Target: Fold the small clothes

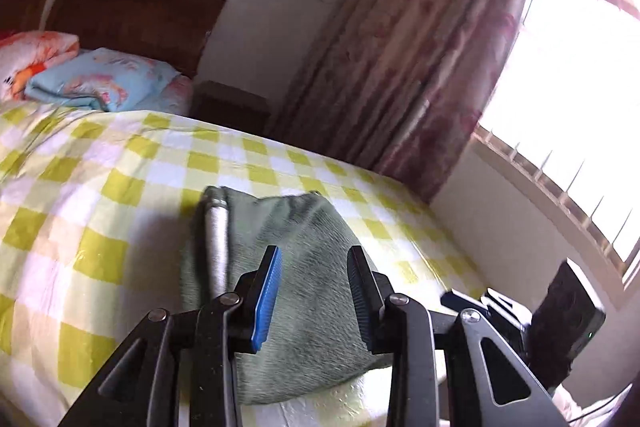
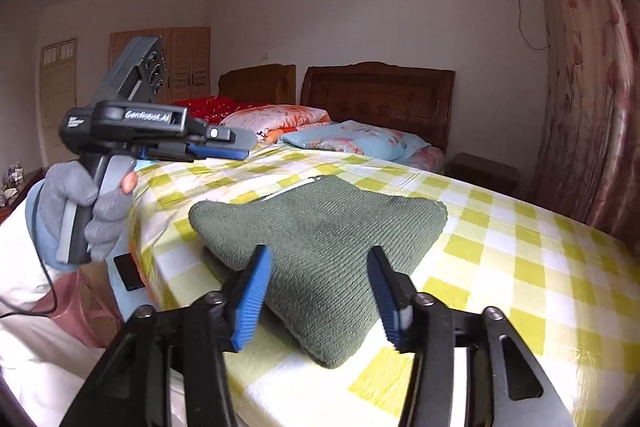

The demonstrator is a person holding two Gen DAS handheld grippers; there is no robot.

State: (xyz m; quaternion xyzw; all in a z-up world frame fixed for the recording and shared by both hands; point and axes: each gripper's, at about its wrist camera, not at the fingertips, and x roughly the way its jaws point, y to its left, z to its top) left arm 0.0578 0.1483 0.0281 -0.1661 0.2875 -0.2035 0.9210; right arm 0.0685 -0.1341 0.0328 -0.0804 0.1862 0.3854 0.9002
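Observation:
A folded green knit garment (image 2: 320, 239) lies on the yellow-checked bed sheet (image 2: 520, 259) near the bed's front corner. In the left wrist view the same garment (image 1: 304, 267) shows a grey zipper strip (image 1: 216, 239) along its left edge. My right gripper (image 2: 319, 253) hovers just above the garment's near end, its blue pads apart and nothing pinched. My left gripper (image 1: 314, 253) is also above the cloth with a gap between its pads. From the right wrist view the left gripper (image 2: 240, 149) is lifted off the bed at the left, empty, held by a grey-gloved hand (image 2: 88, 203).
Pillows and folded quilts (image 2: 344, 139) lie at the wooden headboard (image 2: 380, 95). A dark nightstand (image 2: 480, 167) stands beside the bed, with a floral curtain (image 1: 420, 67) and bright window (image 1: 560, 107) on the right. A black cable (image 2: 44, 287) hangs from the gloved hand, above a pink stool (image 2: 84, 303).

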